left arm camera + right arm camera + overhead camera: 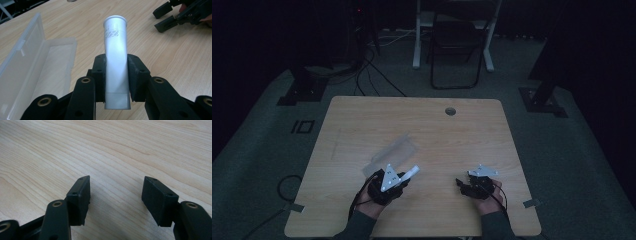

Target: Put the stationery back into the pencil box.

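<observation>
Left hand-held gripper (117, 80): clamped on silver tube (115, 60), lifted above counter (175, 57). Clear plastic case (37, 72): open, empty, just beside tube. Right hand-held gripper (116, 195): jaws apart, empty. Pick-up done; placing in case likely remains.

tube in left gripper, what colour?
Silver-white tube, with small printed lettering near its top; left gripper view shows it best.

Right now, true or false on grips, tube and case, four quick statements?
1. The left gripper is shut on the white tube. True.
2. The clear plastic case is closed. False: it lies open on the table.
3. The right gripper holds the tube's cap. False: its jaws are open with nothing between them.
4. The tube is already in the case. False: it is held beside the case.
</observation>
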